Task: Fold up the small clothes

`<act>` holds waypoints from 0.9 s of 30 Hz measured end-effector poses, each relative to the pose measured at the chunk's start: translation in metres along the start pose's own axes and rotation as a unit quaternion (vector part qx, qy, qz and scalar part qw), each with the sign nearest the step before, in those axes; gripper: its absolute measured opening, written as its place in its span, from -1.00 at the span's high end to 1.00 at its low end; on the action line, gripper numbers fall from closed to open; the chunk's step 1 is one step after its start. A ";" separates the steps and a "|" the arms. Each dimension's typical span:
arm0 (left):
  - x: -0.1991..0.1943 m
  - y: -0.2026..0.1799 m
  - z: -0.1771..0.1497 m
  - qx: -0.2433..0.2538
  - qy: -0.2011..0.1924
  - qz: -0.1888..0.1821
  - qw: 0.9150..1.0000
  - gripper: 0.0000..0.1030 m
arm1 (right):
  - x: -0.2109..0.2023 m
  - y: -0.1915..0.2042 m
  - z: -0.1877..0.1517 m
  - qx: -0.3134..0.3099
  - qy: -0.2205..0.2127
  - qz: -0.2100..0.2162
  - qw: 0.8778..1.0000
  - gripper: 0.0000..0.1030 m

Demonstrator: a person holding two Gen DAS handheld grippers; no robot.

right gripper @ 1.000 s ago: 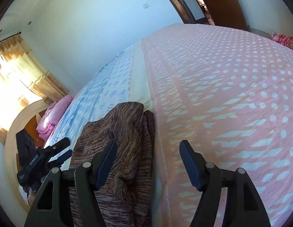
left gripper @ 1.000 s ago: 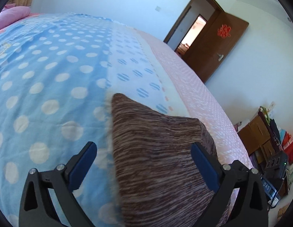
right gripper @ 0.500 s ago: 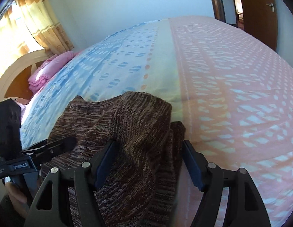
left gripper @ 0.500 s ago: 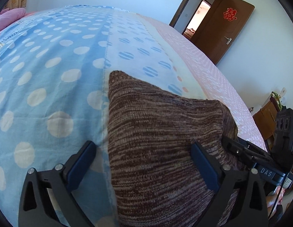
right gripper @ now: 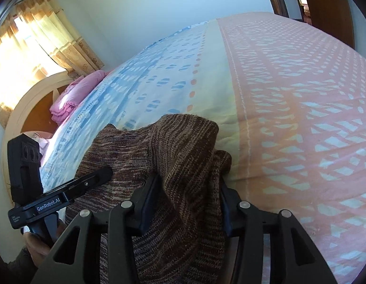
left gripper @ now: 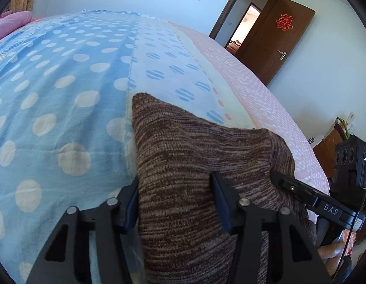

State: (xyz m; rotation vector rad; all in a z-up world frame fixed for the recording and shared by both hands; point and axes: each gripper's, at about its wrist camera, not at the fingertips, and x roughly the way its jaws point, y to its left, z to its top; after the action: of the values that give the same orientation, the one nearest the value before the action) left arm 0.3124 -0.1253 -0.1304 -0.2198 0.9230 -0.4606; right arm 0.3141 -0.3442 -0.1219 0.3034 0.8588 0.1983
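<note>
Brown marled knit garment [left gripper: 197,165] on polka-dot bedspread [left gripper: 64,82], near edge clamped between narrowed fingers of left gripper [left gripper: 175,203], right gripper [right gripper: 190,198] likewise closed on bunched folds.

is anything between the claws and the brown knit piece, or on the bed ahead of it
Nothing visible. The left claw and right claw each have the brown knit garment between their fingers already, and the bedspread beyond it is bare up to the pink bedding.

A brown marled knit garment [left gripper: 183,165] lies on the bed [left gripper: 64,94], over the blue-dotted and cream bands of the cover. Its near part is bunched and raised; its far corners rest on the cover.
</note>
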 end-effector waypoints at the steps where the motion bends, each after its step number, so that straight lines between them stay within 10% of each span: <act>1: 0.000 0.000 0.000 0.000 -0.001 0.000 1.000 0.01 | -0.001 0.005 -0.001 -0.010 -0.002 -0.009 1.000 0.28; 12: -0.020 -0.013 -0.003 0.028 -0.033 0.013 0.999 0.39 | -0.075 0.077 -0.025 -0.033 -0.095 -0.085 0.991 0.60; 27: -0.177 -0.068 -0.036 0.111 -0.162 -0.001 0.981 0.39 | -0.235 0.173 -0.095 -0.053 -0.226 -0.095 0.968 0.60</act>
State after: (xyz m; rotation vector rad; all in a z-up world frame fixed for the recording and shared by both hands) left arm 0.1727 -0.1012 -0.0001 -0.0886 0.5479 -0.5084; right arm 0.0824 -0.2333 0.0453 0.1544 0.4197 -0.0076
